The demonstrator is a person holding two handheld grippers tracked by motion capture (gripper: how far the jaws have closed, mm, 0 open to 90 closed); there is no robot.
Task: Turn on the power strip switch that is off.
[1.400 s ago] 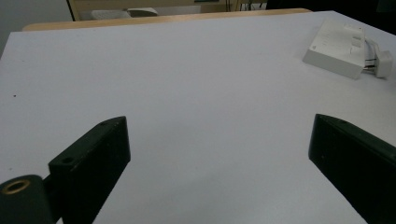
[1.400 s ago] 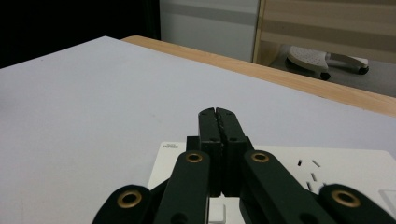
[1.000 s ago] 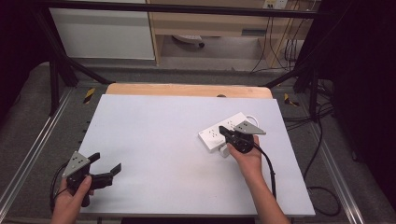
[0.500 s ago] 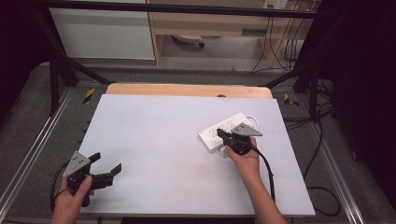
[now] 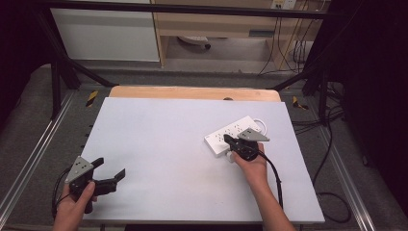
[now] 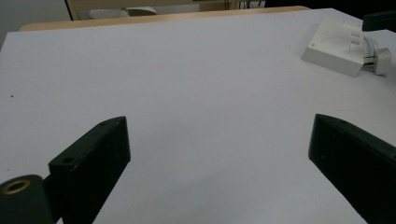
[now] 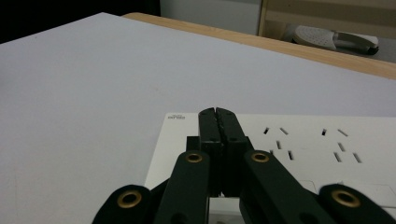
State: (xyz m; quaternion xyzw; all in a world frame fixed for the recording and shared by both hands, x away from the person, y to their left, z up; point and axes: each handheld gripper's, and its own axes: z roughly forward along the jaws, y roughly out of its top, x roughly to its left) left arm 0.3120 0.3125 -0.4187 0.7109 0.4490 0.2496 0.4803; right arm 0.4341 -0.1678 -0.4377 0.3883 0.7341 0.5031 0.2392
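Left gripper (image 5: 111, 169): jaws wide apart, holding nothing, at the near left of the white surface (image 5: 159, 144).
Right gripper (image 5: 230, 142): jaws pressed together, tips over the power strip (image 5: 233, 134).
Power strip: white, flat, far right side.

A small grey mark on the power strip (image 7: 289, 140) is illegible.

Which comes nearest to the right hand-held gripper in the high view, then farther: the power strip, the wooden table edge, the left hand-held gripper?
1. Power strip: directly beneath the right hand-held gripper.
2. Wooden table edge: beyond it, at the far side.
3. Left hand-held gripper: near left corner.
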